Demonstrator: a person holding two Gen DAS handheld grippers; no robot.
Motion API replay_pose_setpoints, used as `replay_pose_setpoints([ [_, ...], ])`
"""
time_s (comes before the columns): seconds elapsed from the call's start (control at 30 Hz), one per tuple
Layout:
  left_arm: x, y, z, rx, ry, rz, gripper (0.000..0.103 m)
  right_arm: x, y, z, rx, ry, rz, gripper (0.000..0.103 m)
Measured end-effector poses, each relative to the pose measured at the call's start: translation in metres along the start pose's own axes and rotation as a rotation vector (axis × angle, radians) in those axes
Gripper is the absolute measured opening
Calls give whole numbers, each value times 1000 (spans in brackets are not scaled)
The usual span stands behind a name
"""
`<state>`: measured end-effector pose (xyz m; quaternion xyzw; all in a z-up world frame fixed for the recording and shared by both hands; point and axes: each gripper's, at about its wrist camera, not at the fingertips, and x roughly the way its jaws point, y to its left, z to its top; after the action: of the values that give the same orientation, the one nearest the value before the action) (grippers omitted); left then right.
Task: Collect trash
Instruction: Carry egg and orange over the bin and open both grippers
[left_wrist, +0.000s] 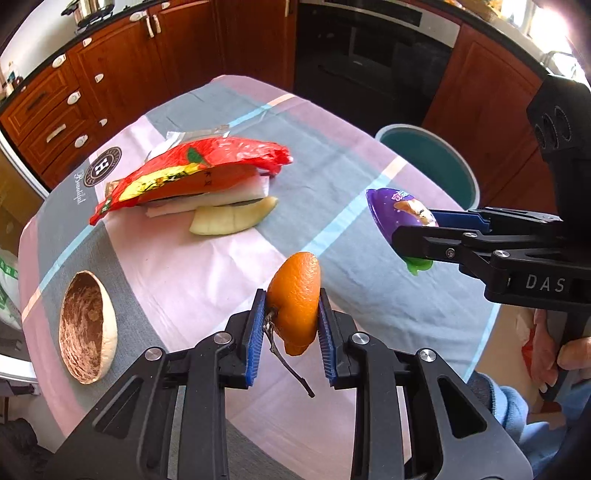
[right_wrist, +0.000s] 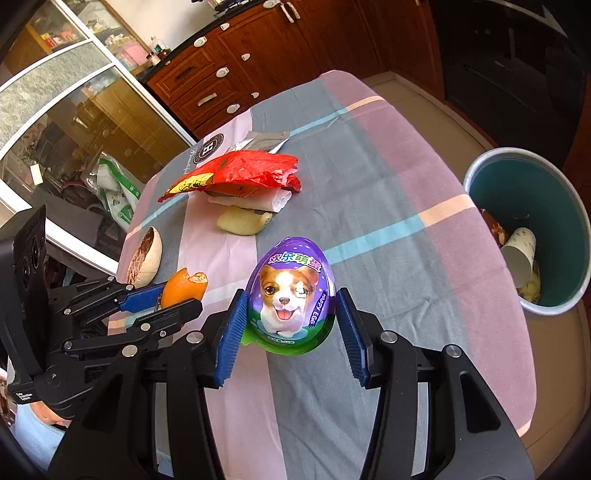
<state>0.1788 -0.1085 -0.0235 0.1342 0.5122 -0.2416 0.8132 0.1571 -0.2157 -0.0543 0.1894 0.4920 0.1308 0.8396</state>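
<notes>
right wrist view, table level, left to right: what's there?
Left gripper holding the orange peel → coconut shell half overlaps it, skipped → red wrapper → purple toy egg in the right gripper → trash bin off the table's right edge.

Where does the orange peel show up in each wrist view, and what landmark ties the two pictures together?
Left wrist view: the orange peel sits low at centre, pinched between the left claw's blue pads.
Right wrist view: the same peel is at left of centre, in that claw seen from the side.
Shared landmark: the red wrapper on the tablecloth, beyond the peel.
</notes>
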Motion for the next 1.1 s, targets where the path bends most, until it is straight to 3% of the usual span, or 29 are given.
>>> replay_pose_setpoints([
  [0.43, -3, -107, 51, 118, -35, -93, 27, -61, -94, -11, 189, -121, 0, 47],
  [0.73, 36, -179, 105, 191, -11, -149, 28, -112, -198, -3, 356, -215, -62, 47],
  [0.9, 71, -209, 121, 226, 37, -167, 28, -109, -237, -2, 420, -206, -91, 47],
  [1.1, 110, -223, 129, 216, 99, -190, 28, -88, -256, -2, 448, -165, -100, 47],
])
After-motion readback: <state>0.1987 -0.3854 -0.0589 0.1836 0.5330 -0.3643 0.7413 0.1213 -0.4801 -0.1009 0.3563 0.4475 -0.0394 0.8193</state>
